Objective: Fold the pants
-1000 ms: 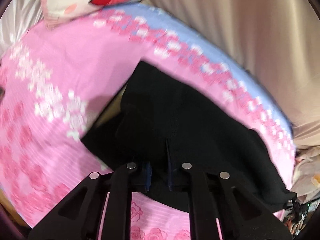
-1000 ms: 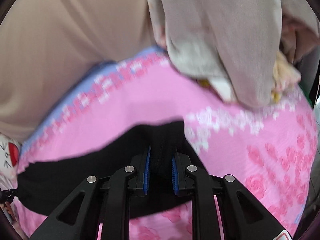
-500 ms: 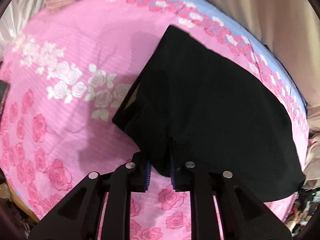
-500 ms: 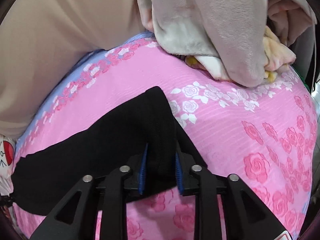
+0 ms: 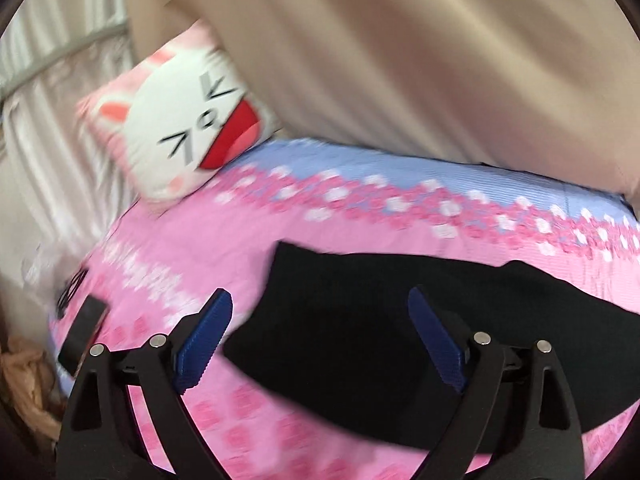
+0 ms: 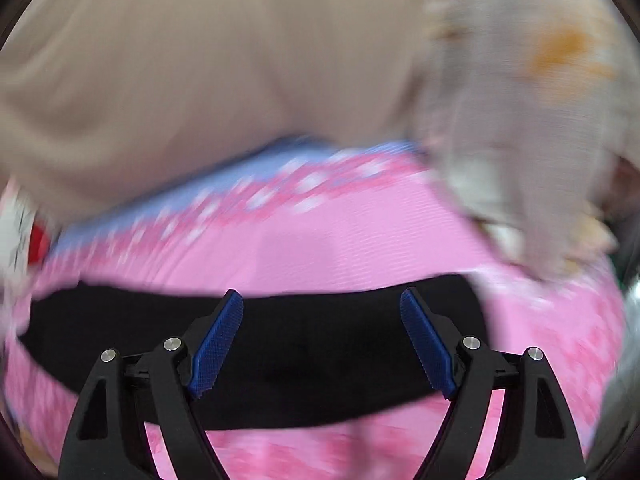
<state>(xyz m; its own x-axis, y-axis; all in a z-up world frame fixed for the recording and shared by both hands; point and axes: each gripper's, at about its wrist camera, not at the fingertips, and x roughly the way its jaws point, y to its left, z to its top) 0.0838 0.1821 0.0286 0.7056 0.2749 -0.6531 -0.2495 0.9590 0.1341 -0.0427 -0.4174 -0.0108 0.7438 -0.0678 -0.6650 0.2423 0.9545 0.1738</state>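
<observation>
The black pants (image 5: 400, 344) lie flat on the pink rose-print bedsheet (image 5: 208, 240), folded into a long dark band that runs left to right across the near part of the bed. The left gripper (image 5: 320, 336) hangs above them with its blue pads (image 5: 202, 344) spread wide — its jaws have just been opening, and no cloth is between them now. The left end of the pants sits between and just beyond the two fingers, with the left pad over bare sheet and the right pad over black fabric.

From the right wrist camera, the right gripper (image 6: 322, 340) is likewise splayed apart, its jaws also just opened and pinching nothing. The pants (image 6: 320, 360) stretch across the whole view behind both pads, their right end lying a little past the right finger.

At the far left of the bed a cartoon-face pillow (image 5: 192, 128) leans against a beige curtain (image 5: 400, 60). At the far right a heap of grey-beige blanket (image 6: 520, 120) rests on the sheet — blurred, well apart from the pants. A dark flat object (image 5: 82, 336) lies near the left edge of the bed; I cannot tell what it is.
</observation>
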